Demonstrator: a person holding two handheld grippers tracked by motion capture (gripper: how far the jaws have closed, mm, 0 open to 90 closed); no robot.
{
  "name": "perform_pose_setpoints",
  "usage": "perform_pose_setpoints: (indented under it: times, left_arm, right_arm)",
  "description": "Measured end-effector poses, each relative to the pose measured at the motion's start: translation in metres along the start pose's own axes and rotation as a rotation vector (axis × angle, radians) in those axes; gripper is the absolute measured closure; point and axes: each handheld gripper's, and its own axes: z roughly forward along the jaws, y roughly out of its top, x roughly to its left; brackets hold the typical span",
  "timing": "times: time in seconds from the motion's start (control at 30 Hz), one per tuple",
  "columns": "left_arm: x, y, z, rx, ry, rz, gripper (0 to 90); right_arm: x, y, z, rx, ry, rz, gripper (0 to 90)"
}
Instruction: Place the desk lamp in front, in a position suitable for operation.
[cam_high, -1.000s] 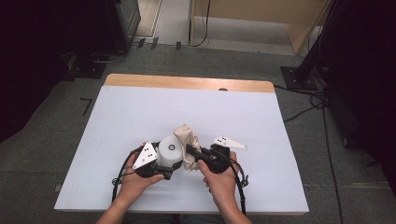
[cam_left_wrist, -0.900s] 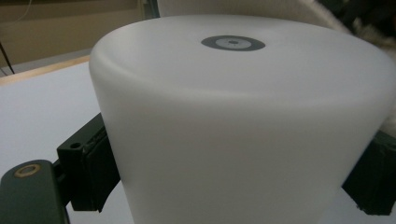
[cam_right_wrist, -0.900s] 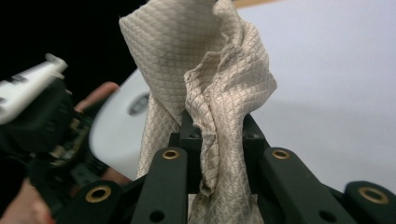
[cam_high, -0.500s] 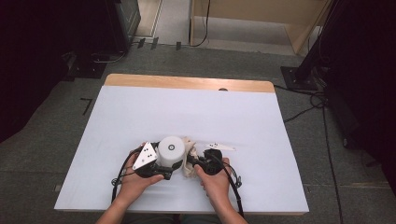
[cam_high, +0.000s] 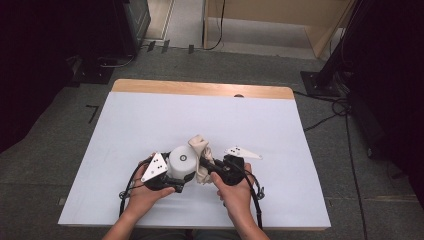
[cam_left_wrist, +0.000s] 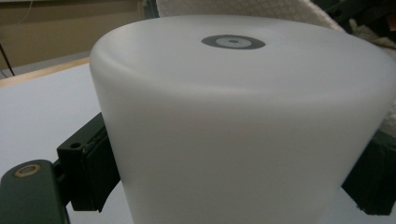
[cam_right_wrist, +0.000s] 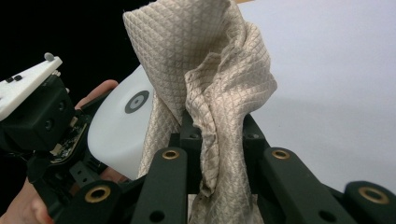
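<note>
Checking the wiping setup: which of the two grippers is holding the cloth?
The right gripper pinches the beige cloth; the left gripper clamps the white cup.

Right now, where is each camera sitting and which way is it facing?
High view: above the person's side, looking down on the table; both forearms enter below.
Left gripper view: on the left gripper, facing the white cup it clamps.
Right gripper view: on the right gripper, facing its pinched beige cloth.
All share the cup.
</note>
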Motion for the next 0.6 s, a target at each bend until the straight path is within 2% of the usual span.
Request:
perform_pose_setpoints:
  times: [0.1, 0.3, 0.43, 0.53, 0.6]
  left_arm:
    - [0.0, 0.0, 0.0, 0.002, 0.0, 0.003, 8.5]
    - [0.0, 0.0, 0.0, 0.001, 0.001, 0.004, 8.5]
    - [-0.001, 0.0, 0.0, 0.0, 0.003, 0.003, 8.4]
    - [-0.003, 0.0, 0.0, 0.0, 0.026, 0.0, 8.2]
    - [-0.007, 0.001, -0.001, -0.007, 0.065, 0.001, 8.1]
  right_arm:
    - [-0.007, -0.005, 0.006, 0.025, -0.004, 0.021, 77.6]
    - [-0.032, -0.026, 0.03, 0.131, -0.021, 0.093, 77.5]
    - [-0.039, -0.031, 0.035, 0.16, -0.028, 0.106, 77.2]
    - [-0.039, -0.03, 0.035, 0.159, -0.027, 0.109, 76.4]
    - [-0.04, -0.03, 0.035, 0.153, -0.03, 0.108, 76.2]
